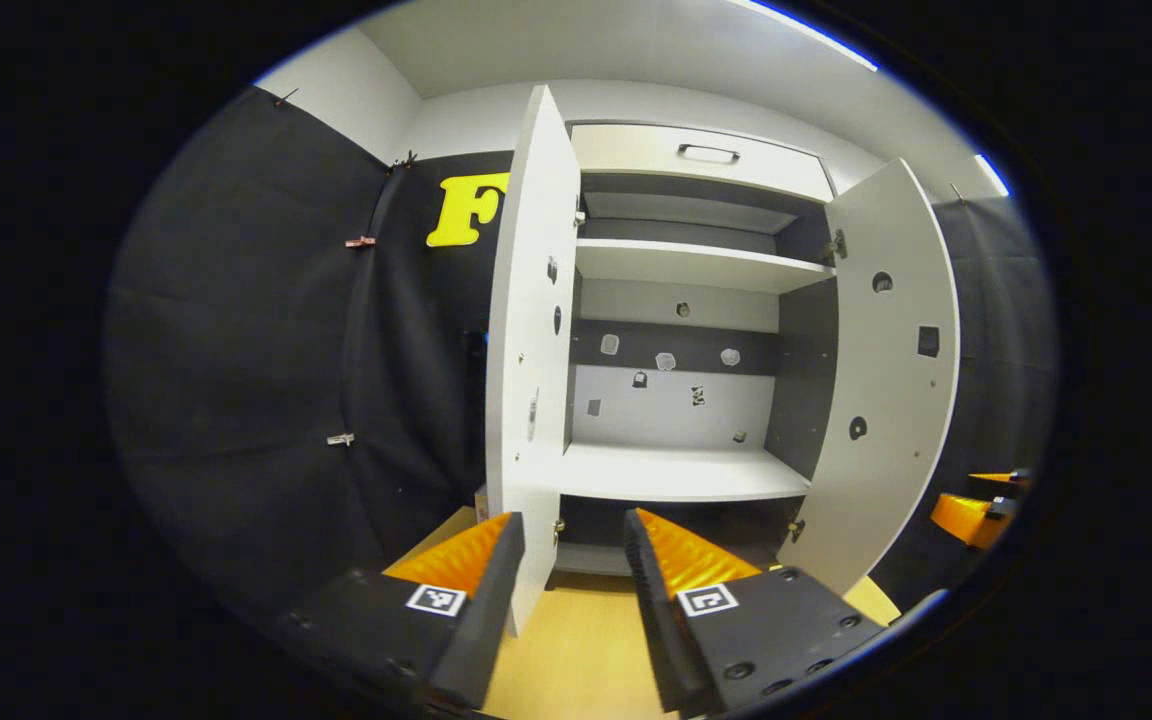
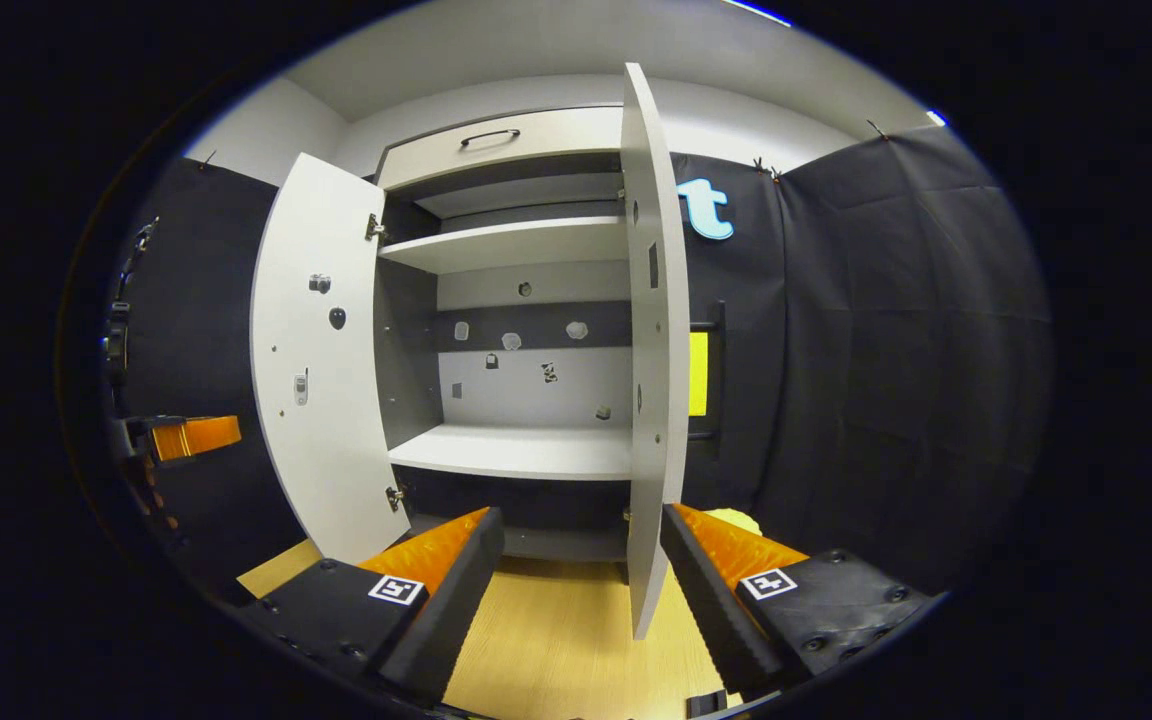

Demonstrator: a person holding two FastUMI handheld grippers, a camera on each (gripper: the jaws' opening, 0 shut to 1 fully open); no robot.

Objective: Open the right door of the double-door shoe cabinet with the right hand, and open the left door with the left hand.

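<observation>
Both doors of the shoe cabinet (image 1: pixel 681 300) stand wide open, so I judge the task is nearly finished. My left claw (image 1: pixel 571 560) is open, its fingers on either side of the left door (image 1: pixel 531 330) edge, not pressing it. My right claw (image 2: pixel 581 560) is open the same way around the right door (image 2: pixel 654 350) edge, ready to let go.

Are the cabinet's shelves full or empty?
Empty: with both doors swung open, the lower shelf and upper shelf lie bare.
</observation>
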